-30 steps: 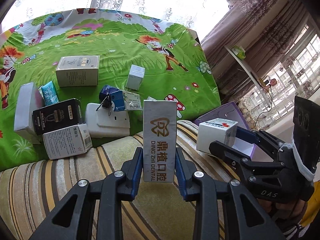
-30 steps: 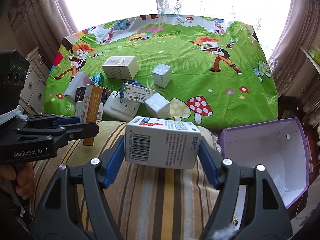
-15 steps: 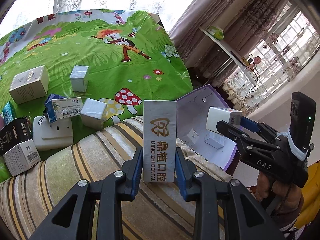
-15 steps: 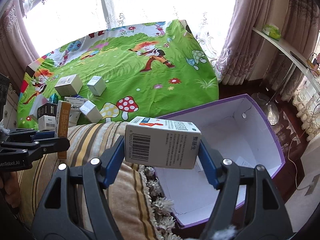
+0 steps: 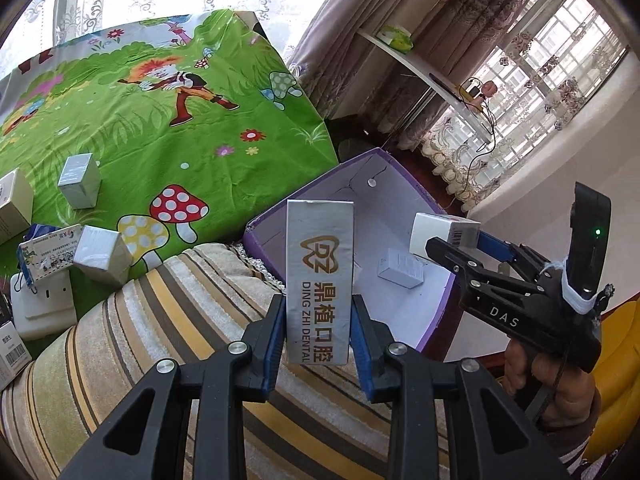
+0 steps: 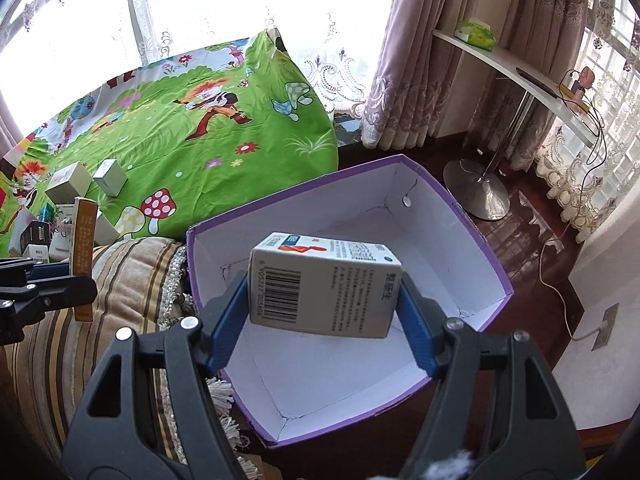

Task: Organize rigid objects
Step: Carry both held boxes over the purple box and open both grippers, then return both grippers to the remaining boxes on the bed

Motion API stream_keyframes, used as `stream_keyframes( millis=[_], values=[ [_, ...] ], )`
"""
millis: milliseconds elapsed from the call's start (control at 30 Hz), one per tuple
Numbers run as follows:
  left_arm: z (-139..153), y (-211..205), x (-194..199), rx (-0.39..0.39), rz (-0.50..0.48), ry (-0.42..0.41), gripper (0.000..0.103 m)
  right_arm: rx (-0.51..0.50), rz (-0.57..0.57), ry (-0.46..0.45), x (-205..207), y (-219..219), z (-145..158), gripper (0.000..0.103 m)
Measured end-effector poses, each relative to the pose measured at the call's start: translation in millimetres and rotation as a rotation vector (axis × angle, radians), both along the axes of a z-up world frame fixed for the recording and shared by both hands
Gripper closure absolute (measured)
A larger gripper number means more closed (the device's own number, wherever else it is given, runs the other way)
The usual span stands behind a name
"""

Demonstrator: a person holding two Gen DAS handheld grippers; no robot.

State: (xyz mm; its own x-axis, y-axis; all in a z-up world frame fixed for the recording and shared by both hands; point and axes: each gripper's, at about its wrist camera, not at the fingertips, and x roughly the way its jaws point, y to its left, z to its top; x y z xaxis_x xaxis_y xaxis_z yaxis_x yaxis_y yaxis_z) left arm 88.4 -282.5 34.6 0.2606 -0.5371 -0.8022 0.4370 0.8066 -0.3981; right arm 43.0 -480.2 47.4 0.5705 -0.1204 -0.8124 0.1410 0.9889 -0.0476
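the left gripper (image 5: 319,334) was clamped on a tall silver dental box (image 5: 320,280), its blue pads pressing both long sides and the box standing upright between them. seen from the left wrist, this box sat over the striped cushion (image 5: 172,320), with the purple storage box (image 5: 432,316) just behind it toward 1 o'clock.

the right gripper (image 6: 324,304) held a white medicine box (image 6: 324,284) lengthwise (barcode end facing the camera), jaws set wide and pads tight on its two short ends. in the right wrist view that box hung above the white inside of the purple storage box, roughly over its middle. a small white carton (image 5: 401,273) lay on the floor of the storage box.

at 9 o'clock in the left wrist view, on the green cartoon sheet (image 5: 160,128), lay more cartons, among them a grey cube box (image 5: 80,181) and a wrapped white box (image 5: 102,255), apart from each other. a white wall switch plate (image 5: 44,304) rested at the sheet's near edge.
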Motion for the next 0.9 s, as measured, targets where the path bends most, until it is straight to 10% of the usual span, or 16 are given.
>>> stream_keyframes(
  millis=[900],
  values=[
    [12.3, -5.1, 1.3, -0.056, -0.017, -0.028, 0.069, -0.024, -0.068, -0.009, 2.4, -7.0, 8.8, 0.024]
  ],
)
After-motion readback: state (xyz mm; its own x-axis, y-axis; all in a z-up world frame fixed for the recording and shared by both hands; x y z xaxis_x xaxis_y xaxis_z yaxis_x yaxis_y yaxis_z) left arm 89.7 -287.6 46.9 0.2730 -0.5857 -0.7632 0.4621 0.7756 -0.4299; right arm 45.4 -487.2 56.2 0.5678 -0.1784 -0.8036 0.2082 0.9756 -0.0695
